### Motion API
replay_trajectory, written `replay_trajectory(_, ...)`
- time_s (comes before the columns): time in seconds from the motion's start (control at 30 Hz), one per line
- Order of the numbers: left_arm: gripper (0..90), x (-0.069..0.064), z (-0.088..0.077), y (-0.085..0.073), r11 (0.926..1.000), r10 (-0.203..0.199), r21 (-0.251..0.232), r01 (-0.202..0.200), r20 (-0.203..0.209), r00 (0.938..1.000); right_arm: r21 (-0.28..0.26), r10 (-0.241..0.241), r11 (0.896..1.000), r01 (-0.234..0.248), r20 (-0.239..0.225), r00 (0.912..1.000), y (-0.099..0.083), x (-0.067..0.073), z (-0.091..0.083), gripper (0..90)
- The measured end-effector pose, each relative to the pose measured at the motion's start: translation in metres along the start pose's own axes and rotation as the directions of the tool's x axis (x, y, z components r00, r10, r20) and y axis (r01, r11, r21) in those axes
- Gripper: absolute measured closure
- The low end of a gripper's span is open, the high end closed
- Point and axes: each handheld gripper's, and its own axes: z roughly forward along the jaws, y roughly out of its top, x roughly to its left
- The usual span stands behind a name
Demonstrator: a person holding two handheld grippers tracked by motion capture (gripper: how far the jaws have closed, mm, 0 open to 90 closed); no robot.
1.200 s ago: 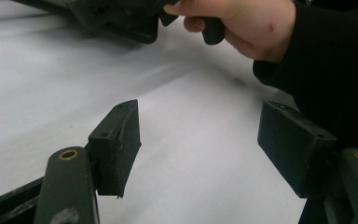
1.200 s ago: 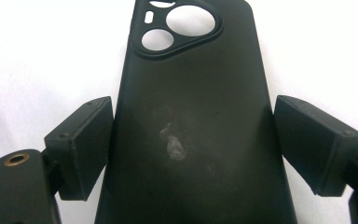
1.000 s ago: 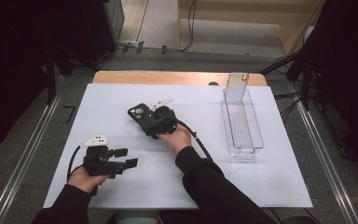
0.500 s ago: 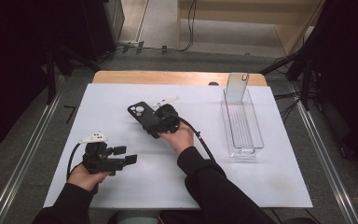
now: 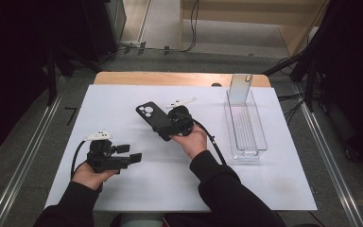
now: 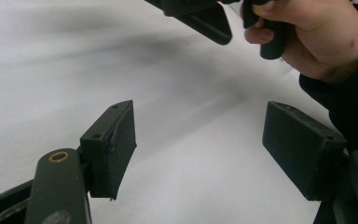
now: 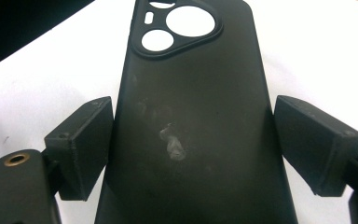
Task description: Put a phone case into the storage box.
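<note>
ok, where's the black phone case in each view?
High view: black phone case just left of centre, held in the right gripper, camera cutouts toward the far left.
Left gripper view: dark piece at the top edge is probably it, beside the person's right hand.
Right gripper view: centre, between the jaws.
Shared landmark: white table cover.

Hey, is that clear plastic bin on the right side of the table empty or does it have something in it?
Empty. In the high view the clear bin shows only the white table through its see-through floor and walls.
</note>
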Motion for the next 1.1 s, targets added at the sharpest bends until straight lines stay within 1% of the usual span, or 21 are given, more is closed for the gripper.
replay_trajectory(0.1, 25.8, 0.000, 0.003, 0.002, 0.9999, -0.010, 0.005, 0.010, 0.005, 0.9999, -0.004, 0.002, 1.000, -0.002, -0.003, 1.0000, -0.004, -0.003, -0.009, 13.3)
replay_trajectory(0.17, 25.9, -0.001, 0.004, 0.006, 0.9990, -0.032, 0.033, 0.032, 0.000, 0.9995, -0.007, 0.006, 1.000, -0.006, 0.001, 1.0000, -0.007, -0.005, -0.016, 13.4)
replay_trajectory(0.23, 25.9, -0.002, 0.006, 0.008, 0.9980, -0.049, 0.041, 0.048, 0.012, 0.9987, -0.009, 0.014, 1.000, -0.014, 0.001, 0.9999, -0.010, -0.007, -0.024, 13.3)
replay_trajectory(0.43, 26.0, -0.007, 0.010, 0.012, 0.9983, -0.048, 0.036, 0.047, 0.022, 0.9986, -0.023, 0.023, 0.999, -0.023, 0.000, 0.9997, -0.019, -0.012, -0.042, 13.3)
replay_trajectory(0.53, 26.0, -0.009, 0.011, 0.014, 0.9986, -0.046, 0.028, 0.045, 0.025, 0.9987, -0.033, 0.024, 0.999, -0.024, 0.003, 0.9997, -0.024, -0.010, -0.051, 13.3)
replay_trajectory(0.63, 26.1, -0.010, 0.012, 0.018, 0.9982, -0.047, 0.037, 0.046, 0.023, 0.9986, -0.034, 0.012, 0.999, -0.012, 0.004, 0.9999, -0.029, -0.008, -0.058, 13.3)
replay_trajectory(0.7, 26.2, -0.010, 0.012, 0.020, 0.9978, -0.055, 0.039, 0.054, 0.026, 0.9981, -0.037, 0.014, 0.999, -0.014, -0.001, 0.9999, -0.032, -0.007, -0.064, 13.3)
replay_trajectory(0.8, 26.1, -0.013, 0.014, 0.024, 0.9980, -0.052, 0.038, 0.051, 0.028, 0.9982, -0.043, 0.006, 0.999, -0.006, 0.000, 1.0000, -0.037, -0.005, -0.075, 13.3)
replay_trajectory(0.97, 26.1, -0.017, 0.020, 0.030, 0.9974, -0.058, 0.046, 0.056, 0.036, 0.9977, -0.058, 0.024, 0.998, -0.025, -0.008, 0.9997, -0.046, -0.005, -0.087, 13.3)
replay_trajectory(1.03, 26.2, -0.019, 0.022, 0.032, 0.9975, -0.053, 0.049, 0.052, 0.037, 0.9979, -0.056, 0.020, 0.998, -0.020, 0.001, 0.9998, -0.050, -0.004, -0.090, 13.2)
replay_trajectory(1.1, 26.1, -0.021, 0.023, 0.035, 0.9975, -0.052, 0.050, 0.050, 0.038, 0.9979, -0.061, 0.028, 0.998, -0.027, 0.005, 0.9996, -0.053, -0.003, -0.093, 13.2)
